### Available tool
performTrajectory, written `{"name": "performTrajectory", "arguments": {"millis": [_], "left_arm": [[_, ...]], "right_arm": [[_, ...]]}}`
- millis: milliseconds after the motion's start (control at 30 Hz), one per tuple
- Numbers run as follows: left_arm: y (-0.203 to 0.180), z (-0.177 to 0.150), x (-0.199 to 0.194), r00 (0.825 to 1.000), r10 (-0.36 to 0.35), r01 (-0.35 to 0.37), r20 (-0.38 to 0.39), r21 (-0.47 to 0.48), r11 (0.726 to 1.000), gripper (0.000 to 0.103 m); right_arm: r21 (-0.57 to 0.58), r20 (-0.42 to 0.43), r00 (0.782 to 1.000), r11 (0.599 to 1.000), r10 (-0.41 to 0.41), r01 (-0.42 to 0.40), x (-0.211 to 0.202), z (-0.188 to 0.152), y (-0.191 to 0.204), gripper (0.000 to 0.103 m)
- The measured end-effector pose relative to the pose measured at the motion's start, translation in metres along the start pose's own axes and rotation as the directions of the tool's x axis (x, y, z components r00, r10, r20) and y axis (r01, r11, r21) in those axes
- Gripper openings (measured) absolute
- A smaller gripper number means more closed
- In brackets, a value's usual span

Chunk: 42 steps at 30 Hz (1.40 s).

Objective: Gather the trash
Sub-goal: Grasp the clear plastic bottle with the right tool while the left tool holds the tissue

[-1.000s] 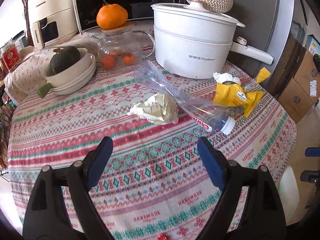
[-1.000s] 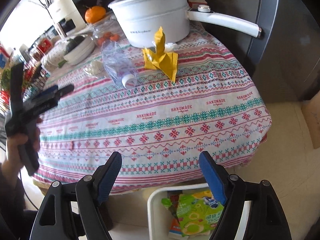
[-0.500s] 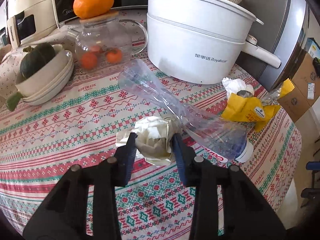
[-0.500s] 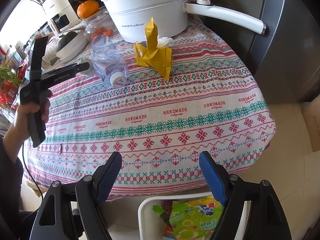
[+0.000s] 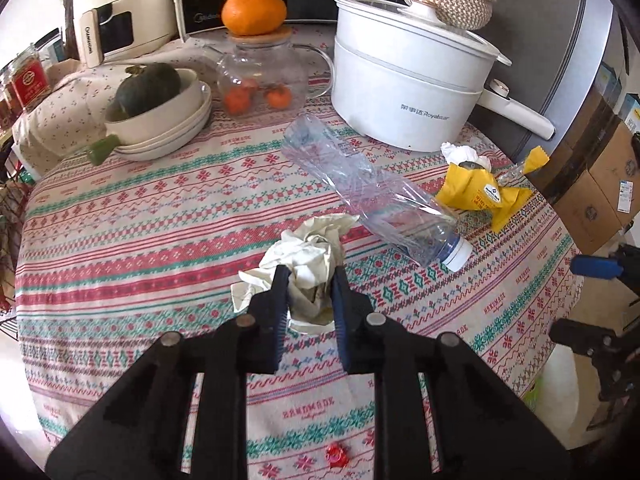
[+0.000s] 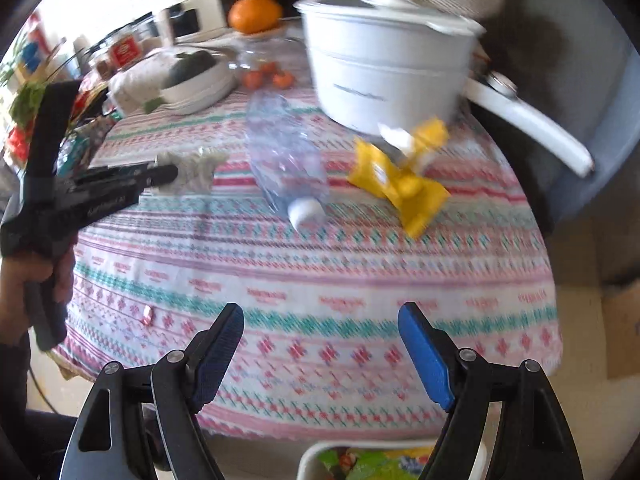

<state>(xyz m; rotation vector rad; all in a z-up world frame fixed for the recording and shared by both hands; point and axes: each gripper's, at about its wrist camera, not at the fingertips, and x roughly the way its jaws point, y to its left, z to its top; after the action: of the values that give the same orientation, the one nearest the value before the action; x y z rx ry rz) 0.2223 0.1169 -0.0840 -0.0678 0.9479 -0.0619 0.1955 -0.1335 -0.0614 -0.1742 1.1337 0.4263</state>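
The left claw (image 5: 307,280) pinches the crumpled paper (image 5: 308,256), which looks light and soft; any fold should hold. The right claw (image 6: 320,332) is spread.

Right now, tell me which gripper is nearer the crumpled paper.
Left. The left gripper is clamped on the crumpled paper; the right gripper hangs open off the table's near edge.

Crumpled white paper wad (image 5: 306,258) on tablecloth; crushed clear bottle (image 5: 372,192), yellow wrapper (image 5: 480,194) beside.

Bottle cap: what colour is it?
White; the bottle cap shows best in the left wrist view, on the clear bottle.
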Motion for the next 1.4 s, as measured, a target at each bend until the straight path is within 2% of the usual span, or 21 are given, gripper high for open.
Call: {"name": "performTrajectory", "arguments": {"millis": [167, 400, 567, 667, 767, 1033, 1400], "left_arm": [[0.014, -0.013, -0.011, 0.999, 0.034, -0.034, -0.007, -0.002, 0.999, 0.022], [0.028, -0.018, -0.018, 0.998, 0.066, -0.066, 0.008, 0.011, 0.998, 0.022], [0.035, -0.019, -0.013, 0.998, 0.065, -0.065, -0.002, 0.001, 0.998, 0.022], [0.037, -0.019, -0.013, 0.998, 0.063, -0.063, -0.002, -0.002, 0.998, 0.022], [0.037, -0.019, -0.015, 0.998, 0.062, -0.062, 0.002, -0.004, 0.998, 0.022], [0.028, -0.018, -0.029, 0.997, 0.072, -0.072, 0.027, -0.005, 0.997, 0.022], [-0.019, -0.024, -0.078, 0.995, 0.048, -0.052, 0.089, 0.047, 0.998, 0.022]], "right_arm": [[-0.104, 0.003, 1.000, 0.994, 0.013, -0.013, 0.034, 0.041, 0.032, 0.081], [-0.117, -0.071, 0.997, 0.993, -0.012, 0.003, 0.102, 0.092, 0.046, 0.081], [-0.120, -0.121, 0.990, 0.991, -0.076, 0.061, 0.135, 0.107, 0.040, 0.081], [-0.103, -0.161, 0.983, 0.992, -0.083, 0.067, 0.153, 0.109, 0.032, 0.081], [-0.097, -0.168, 0.982, 0.993, -0.081, 0.065, 0.162, 0.105, 0.029, 0.074], [-0.089, -0.108, 0.990, 0.993, -0.091, 0.082, 0.133, 0.091, 0.033, 0.073], [-0.086, -0.026, 0.997, 0.994, -0.069, 0.067, 0.028, 0.047, 0.035, 0.071]]}}
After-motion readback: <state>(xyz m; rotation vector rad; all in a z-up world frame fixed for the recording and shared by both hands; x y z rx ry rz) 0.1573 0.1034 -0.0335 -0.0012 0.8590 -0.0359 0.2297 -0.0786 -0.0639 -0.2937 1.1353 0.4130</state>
